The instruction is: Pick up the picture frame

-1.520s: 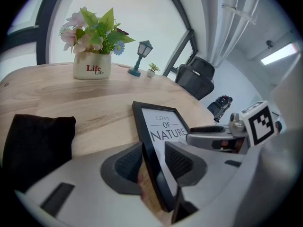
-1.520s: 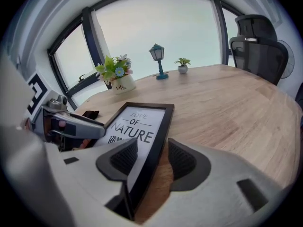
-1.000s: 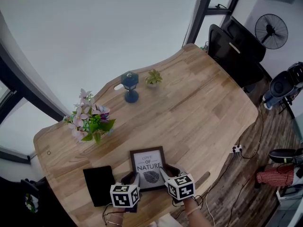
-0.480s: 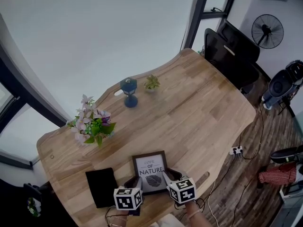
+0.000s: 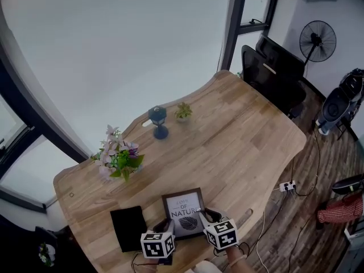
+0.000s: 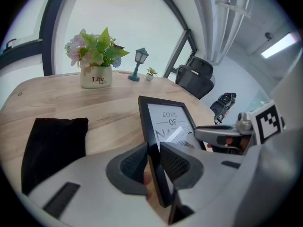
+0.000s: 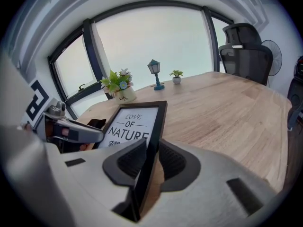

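Head view: one picture frame [image 5: 183,208], gripped on its edges by two grippers, left gripper [image 5: 169,225] and right gripper [image 5: 203,216], jaws just closing; one flower pot [image 5: 119,159].

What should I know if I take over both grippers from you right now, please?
Left gripper: jaws have just been closing and are clamped on the left edge of the picture frame.
Right gripper: jaws have just been closing too and are clamped on the frame's right edge.
Frame: at the near edge of the wooden table, beside a black pouch, print facing up.
Done: two-sided grip.
Left: lift it clear. I cannot tell whether its far edge is off the table yet.
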Motion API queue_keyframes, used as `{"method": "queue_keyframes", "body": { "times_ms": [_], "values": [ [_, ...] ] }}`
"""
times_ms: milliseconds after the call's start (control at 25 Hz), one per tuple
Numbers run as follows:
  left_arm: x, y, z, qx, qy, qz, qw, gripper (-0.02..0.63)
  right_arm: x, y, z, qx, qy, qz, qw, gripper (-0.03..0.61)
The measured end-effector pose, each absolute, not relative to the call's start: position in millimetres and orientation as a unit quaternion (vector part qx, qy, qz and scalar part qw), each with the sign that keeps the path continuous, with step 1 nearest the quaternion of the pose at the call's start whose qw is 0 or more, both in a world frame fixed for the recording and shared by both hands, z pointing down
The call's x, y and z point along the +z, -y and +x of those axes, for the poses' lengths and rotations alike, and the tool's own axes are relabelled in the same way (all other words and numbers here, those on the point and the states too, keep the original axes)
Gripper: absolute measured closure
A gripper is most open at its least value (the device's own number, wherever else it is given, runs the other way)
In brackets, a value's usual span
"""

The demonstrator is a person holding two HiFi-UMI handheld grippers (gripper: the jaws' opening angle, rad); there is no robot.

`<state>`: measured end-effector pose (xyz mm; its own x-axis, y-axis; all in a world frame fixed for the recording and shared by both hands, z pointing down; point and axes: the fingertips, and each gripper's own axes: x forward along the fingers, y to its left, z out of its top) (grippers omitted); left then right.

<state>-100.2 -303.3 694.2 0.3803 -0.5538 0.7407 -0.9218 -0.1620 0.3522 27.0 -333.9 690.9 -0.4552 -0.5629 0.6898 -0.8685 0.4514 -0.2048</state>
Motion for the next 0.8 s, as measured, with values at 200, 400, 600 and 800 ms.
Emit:
{"method": "queue_keyframes", "body": {
  "times_ms": [200, 400, 600, 800],
  "values": [
    [676.6, 299.9, -98.6, 0.223, 0.514, 0.733, 0.386, 0.538, 673.2, 330.1, 28.9, 0.263, 0.815, 0.447, 0.259, 0.497],
    [659.3, 298.4, -94.7, 0.216, 0.519, 0.74, 0.369, 0.538, 655.4, 328.6, 32.5, 0.248, 0.822, 0.449, 0.248, 0.497],
    [638.5, 294.5, -92.9, 0.207, 0.525, 0.746, 0.353, 0.538, 634.9, 325.5, 33.9, 0.233, 0.83, 0.448, 0.235, 0.497],
    [618.6, 291.8, -88.6, 0.2, 0.529, 0.754, 0.333, 0.538, 616.4, 323.2, 37.9, 0.217, 0.837, 0.451, 0.222, 0.497]
  ]
}}
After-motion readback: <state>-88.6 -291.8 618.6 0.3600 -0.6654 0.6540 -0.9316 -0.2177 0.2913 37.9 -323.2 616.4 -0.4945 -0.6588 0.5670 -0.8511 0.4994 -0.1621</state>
